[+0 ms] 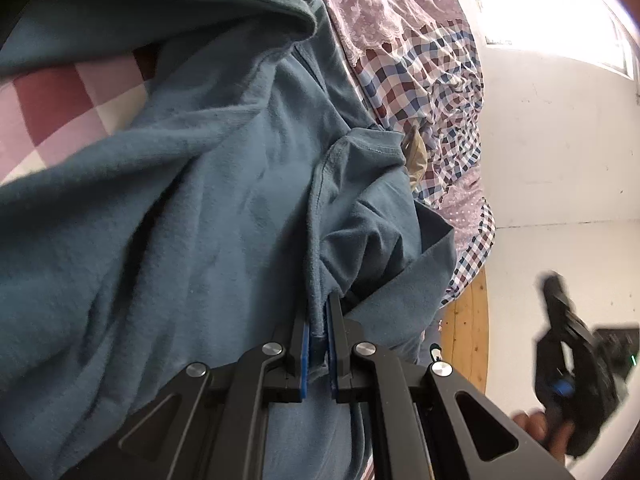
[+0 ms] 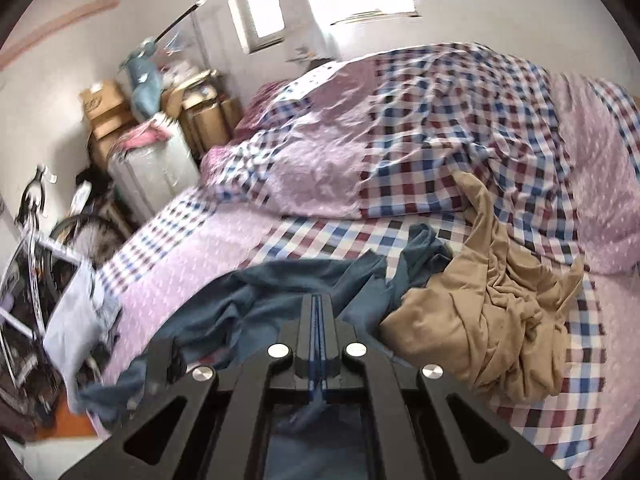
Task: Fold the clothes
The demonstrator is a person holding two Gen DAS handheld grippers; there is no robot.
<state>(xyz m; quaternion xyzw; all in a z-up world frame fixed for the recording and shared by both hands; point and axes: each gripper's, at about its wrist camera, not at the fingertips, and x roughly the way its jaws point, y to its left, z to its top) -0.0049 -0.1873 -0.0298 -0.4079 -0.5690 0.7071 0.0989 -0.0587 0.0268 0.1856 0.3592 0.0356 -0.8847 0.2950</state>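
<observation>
A teal-blue shirt (image 1: 208, 184) fills most of the left wrist view, lying crumpled on the checked bed. My left gripper (image 1: 319, 320) is shut on a hemmed edge of this shirt. In the right wrist view the same blue shirt (image 2: 280, 292) lies at the bed's near edge. My right gripper (image 2: 318, 304) has its jaws pressed together above it; blue cloth shows under its base, but no cloth shows between the tips. The right gripper also shows in the left wrist view (image 1: 560, 320), off the bed, held by a hand.
A tan garment (image 2: 488, 304) lies bunched on the bed to the right of the blue shirt. A rumpled checked quilt (image 2: 420, 140) covers the far half of the bed. Cardboard boxes (image 2: 108, 112) and a bicycle (image 2: 40, 240) stand at the left. Wooden floor (image 1: 468, 320) lies beside the bed.
</observation>
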